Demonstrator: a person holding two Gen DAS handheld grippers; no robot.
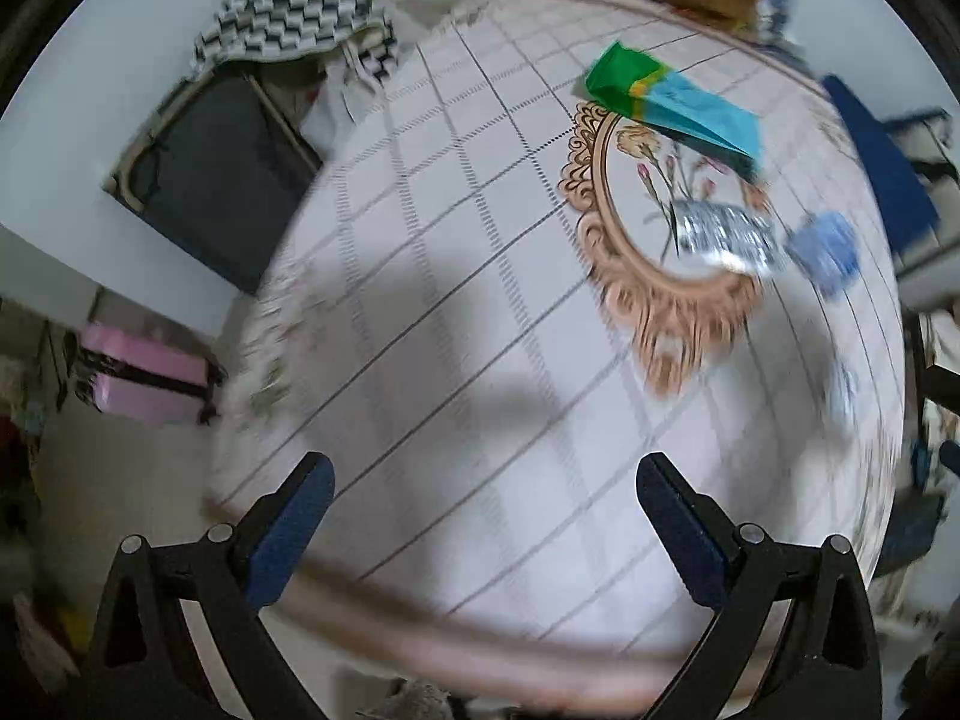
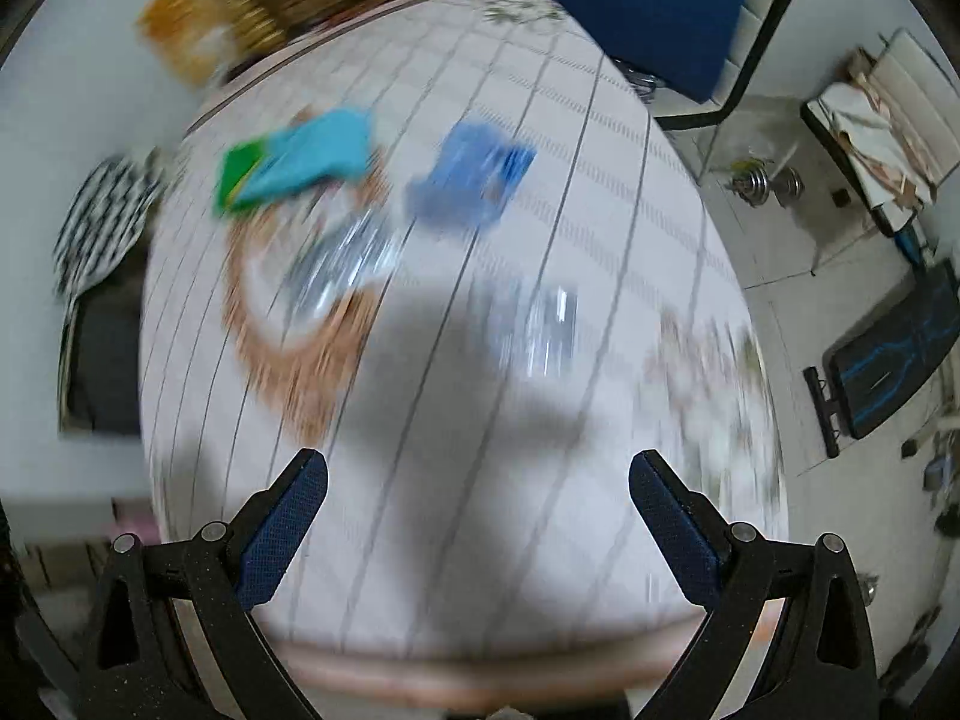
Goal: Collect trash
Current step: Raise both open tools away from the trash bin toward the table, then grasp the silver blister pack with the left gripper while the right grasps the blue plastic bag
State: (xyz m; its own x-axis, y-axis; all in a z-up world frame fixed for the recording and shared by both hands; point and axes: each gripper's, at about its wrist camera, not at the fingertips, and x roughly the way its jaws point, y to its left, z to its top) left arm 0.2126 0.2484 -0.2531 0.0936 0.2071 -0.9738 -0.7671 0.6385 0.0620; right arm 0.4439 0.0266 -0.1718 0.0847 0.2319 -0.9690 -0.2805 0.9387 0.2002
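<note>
A green and blue wrapper (image 1: 672, 102) lies on the table's cloth (image 1: 456, 360), far side; it also shows blurred in the right wrist view (image 2: 294, 165). A silvery crumpled wrapper (image 1: 723, 234) lies on the cloth's flower medallion, blurred in the right wrist view (image 2: 342, 270). A crumpled blue wrapper (image 1: 825, 249) lies to its right, also in the right wrist view (image 2: 471, 180). A small clear blue-white piece (image 2: 549, 327) lies nearer. My left gripper (image 1: 483, 525) and right gripper (image 2: 477, 525) are both open and empty above the near part of the table.
A chair with a chequered cloth (image 1: 294, 12) stands left of the table. A blue chair (image 2: 648, 12) stands at the far right. Boxes and yellow packets (image 2: 252, 6) sit at the table's far edge. Weights and a bench (image 2: 894, 354) are on the floor to the right.
</note>
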